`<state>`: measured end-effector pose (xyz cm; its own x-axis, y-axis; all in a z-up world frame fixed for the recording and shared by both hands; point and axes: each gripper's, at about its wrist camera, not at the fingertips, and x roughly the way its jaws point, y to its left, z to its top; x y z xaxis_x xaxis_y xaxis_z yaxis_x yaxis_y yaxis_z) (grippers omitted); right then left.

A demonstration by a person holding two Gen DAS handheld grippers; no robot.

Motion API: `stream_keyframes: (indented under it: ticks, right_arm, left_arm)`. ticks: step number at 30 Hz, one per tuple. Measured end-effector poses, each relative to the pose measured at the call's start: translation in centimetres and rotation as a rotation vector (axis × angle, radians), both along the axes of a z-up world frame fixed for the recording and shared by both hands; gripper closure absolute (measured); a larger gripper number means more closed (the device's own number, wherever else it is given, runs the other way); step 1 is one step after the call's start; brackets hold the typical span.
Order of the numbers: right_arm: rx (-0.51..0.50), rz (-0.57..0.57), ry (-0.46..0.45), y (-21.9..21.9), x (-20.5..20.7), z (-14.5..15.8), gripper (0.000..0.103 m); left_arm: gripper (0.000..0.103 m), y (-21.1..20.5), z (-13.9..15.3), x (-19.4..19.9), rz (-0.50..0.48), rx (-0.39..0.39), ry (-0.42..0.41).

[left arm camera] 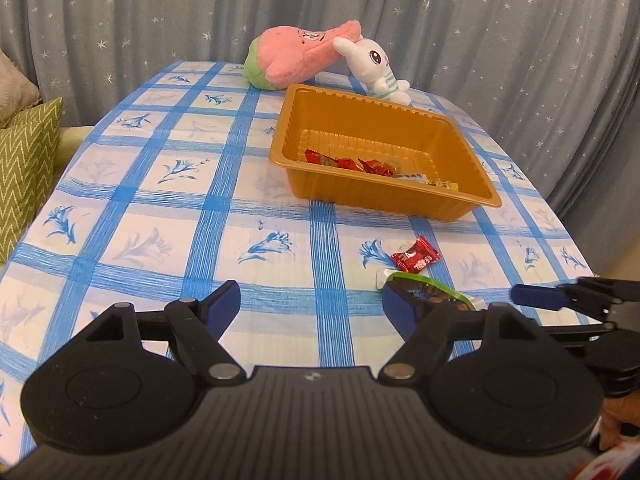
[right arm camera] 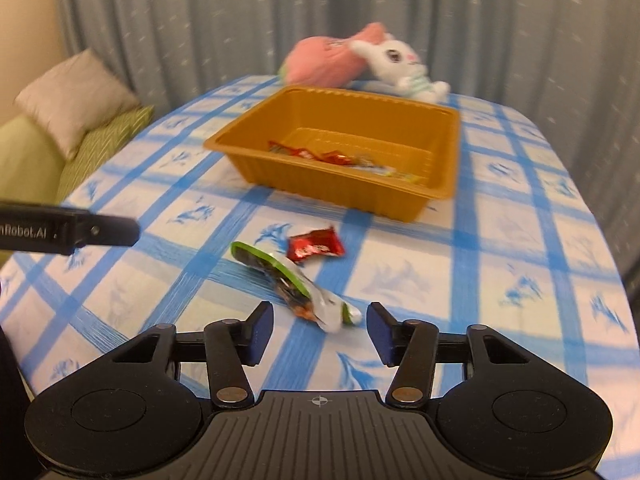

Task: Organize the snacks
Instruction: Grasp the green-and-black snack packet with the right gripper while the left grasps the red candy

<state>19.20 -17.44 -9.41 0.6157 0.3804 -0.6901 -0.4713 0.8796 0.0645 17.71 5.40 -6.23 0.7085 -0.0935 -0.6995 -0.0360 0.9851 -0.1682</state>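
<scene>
While both tongs are held low over the tabletop [left arm camera: 160, 208], a green-edged snack packet [right arm camera: 296, 284] is seen lying flat on the checked cloth, with a red candy wrapper [right arm camera: 316, 245] just beside it on the far side. The right tongs [right arm camera: 320, 330] are released, their blue pads standing apart on either side of the packet's silver end without pressing on it. The left tongs [left arm camera: 312, 308] are likewise released, with nothing between the pads; the packet [left arm camera: 428, 294] is partly hidden behind the right-hand finger. An orange tray [left arm camera: 468, 140] is placed further back, and several red and yellow wrapped sweets [left arm camera: 360, 166] are gathered on its floor. Behind the tray, a pink plush toy [left arm camera: 296, 56] and a white plush rabbit [left arm camera: 376, 64] are propped together against a starred curtain [left arm camera: 120, 20].
</scene>
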Motion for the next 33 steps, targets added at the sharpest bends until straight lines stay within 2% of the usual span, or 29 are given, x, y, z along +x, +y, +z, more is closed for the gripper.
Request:
stream_keyframes:
  ticks: [7, 11, 15, 21, 24, 30, 33]
  right_arm:
    - [-0.127, 0.140, -0.027, 3.0, 2.7, -2.0, 0.057]
    - [-0.200, 0.226, -0.028, 4.5, 3.7, -3.2, 0.071]
    - [-0.274, 0.288, -0.034, 5.5, 3.9, -4.1, 0.072]
    - [-0.276, 0.288, -0.033, 5.4, 4.3, -4.4, 0.077]
    - [-0.233, 0.252, 0.008, 5.0, 4.5, -4.0, 0.077]
    - [0.051, 0.061, 0.169, 1.2, 5.2, -2.6, 0.080]
    - [0.145, -0.024, 0.218, -0.6, 4.8, -2.3, 0.080]
  left_arm:
    - [0.027, 0.4, -0.9, 1.2, 0.008, -0.019, 0.008]
    - [0.027, 0.7, -1.5, 1.6, 0.015, -0.024, 0.017]
    - [0.027, 0.9, -1.8, 1.7, 0.022, -0.032, 0.022]
    - [0.027, 0.9, -1.9, 1.8, 0.023, -0.037, 0.024]
    - [0.027, 0.8, -1.8, 1.7, 0.018, -0.035, 0.021]
    - [0.027, 0.1, -1.8, 1.8, -0.009, -0.022, 0.024]
    - [0.027, -0.6, -1.7, 1.9, -0.037, -0.008, 0.021]
